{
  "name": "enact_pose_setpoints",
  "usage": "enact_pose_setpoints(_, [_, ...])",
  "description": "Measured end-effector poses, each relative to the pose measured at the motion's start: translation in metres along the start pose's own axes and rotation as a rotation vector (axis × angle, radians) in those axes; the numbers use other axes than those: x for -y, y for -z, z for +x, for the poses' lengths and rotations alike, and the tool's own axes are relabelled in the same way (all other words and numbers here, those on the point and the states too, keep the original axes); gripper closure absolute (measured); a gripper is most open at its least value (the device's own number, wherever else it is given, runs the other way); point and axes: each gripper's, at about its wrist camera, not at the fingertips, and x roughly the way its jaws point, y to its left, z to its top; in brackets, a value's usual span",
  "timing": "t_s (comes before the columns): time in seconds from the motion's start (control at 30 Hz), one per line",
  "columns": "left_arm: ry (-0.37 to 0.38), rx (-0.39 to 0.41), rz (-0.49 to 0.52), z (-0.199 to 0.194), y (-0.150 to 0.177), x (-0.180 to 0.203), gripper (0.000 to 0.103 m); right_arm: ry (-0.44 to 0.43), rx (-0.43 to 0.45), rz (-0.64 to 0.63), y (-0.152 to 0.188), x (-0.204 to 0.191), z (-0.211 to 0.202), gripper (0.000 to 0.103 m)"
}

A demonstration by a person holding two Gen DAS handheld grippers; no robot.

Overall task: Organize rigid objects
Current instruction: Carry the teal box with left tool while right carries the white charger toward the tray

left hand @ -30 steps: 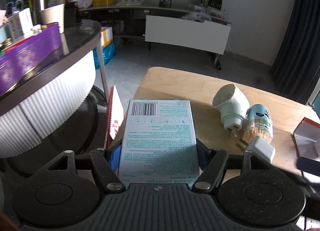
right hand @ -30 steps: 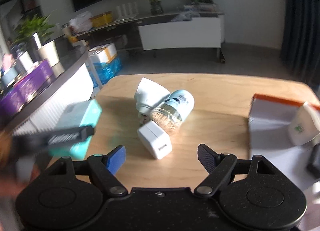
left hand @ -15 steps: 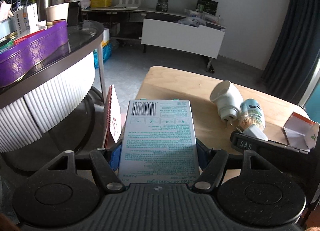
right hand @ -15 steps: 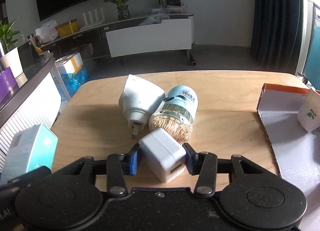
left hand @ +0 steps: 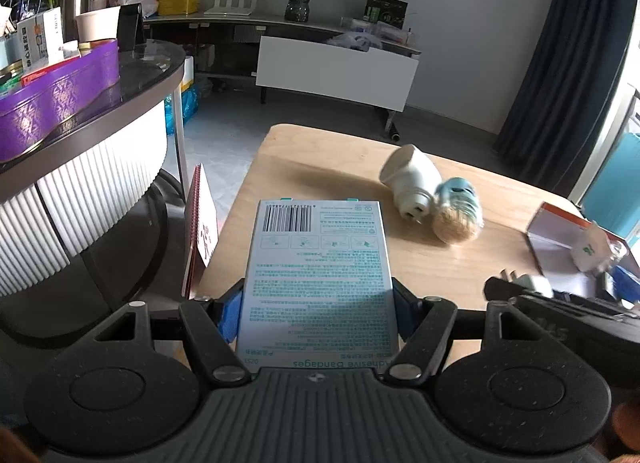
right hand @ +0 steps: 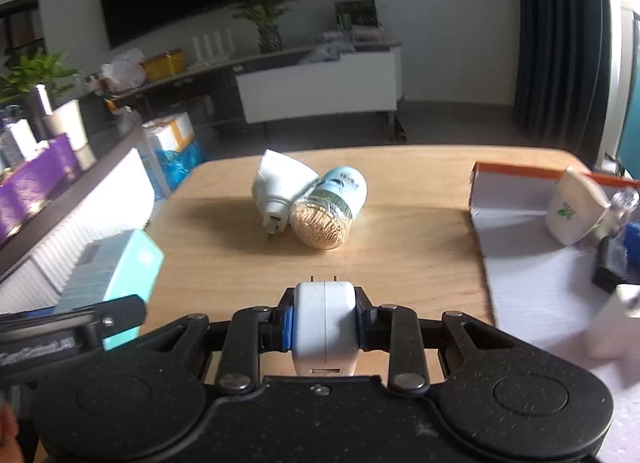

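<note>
Your right tongs [right hand: 324, 323] are pinching the white USB wall charger [right hand: 324, 327] across its flat sides, blue pads pressed on both faces, with its two prongs pointing straight ahead, away from you, and its port end tucked back toward the hinge. Your left tongs [left hand: 316, 307] are clamped on the adhesive bandage box [left hand: 318, 275], pads on its two long edges, so the box's long axis runs forward along the fingers, barcode end furthest from you. What the next move turns on is the open white carton with the orange rim [right hand: 532, 219]: it lies ahead and to the right of your right tongs, just beside them, and already holds a few items, among them a white bottle with a green mark [right hand: 576, 207]. From your left tongs the same carton [left hand: 560, 231] sits well off to the right, with your right tongs [left hand: 516, 287] between it and the box. So the right hand is the nearer one and probably goes first; a swing to the right and forward would carry the charger over the carton's near wall, prongs leading. The white plug-in adapter [right hand: 276, 187] and the toothpick jar [right hand: 328, 211], lying on their sides and touching, stay straight ahead of the right tongs on the wooden table [right hand: 400, 255], well clear of that path. Bringing the box across early risks crossing your right tongs.
</note>
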Motion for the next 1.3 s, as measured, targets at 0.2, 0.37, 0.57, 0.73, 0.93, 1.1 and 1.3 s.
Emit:
enact_pose_setpoints(0.2, [0.013,0.007,0.009,-0.02,0.011,0.013,0.032,-0.007,0.036,-0.052,0.005,0.003,-0.042,0.069])
enact_pose_setpoints(0.37, [0.027,0.024,0.025,-0.037,0.016,0.03,0.032,-0.019,0.052,-0.051,0.006,0.007,-0.069,0.069])
enact_pose_setpoints(0.57, [0.034,0.038,0.034,-0.052,0.023,0.047,0.032,-0.011,0.079,-0.072,0.011,0.016,-0.099,0.069])
enact_pose_setpoints(0.73, [0.056,0.036,0.047,-0.061,0.029,0.065,0.032,0.002,0.097,-0.073,0.014,0.029,-0.119,0.069])
enact_pose_setpoints(0.93, [0.079,0.035,0.065,-0.068,0.035,0.082,0.032,0.027,0.113,-0.068,0.018,0.049,-0.139,0.069])
enact_pose_setpoints(1.1, [0.103,0.033,0.076,-0.071,0.038,0.096,0.032,0.048,0.12,-0.055,0.024,0.065,-0.151,0.069])
enact_pose_setpoints(1.3, [0.134,0.023,0.099,-0.072,0.043,0.114,0.032,0.073,0.126,-0.035,0.029,0.081,-0.161,0.069])
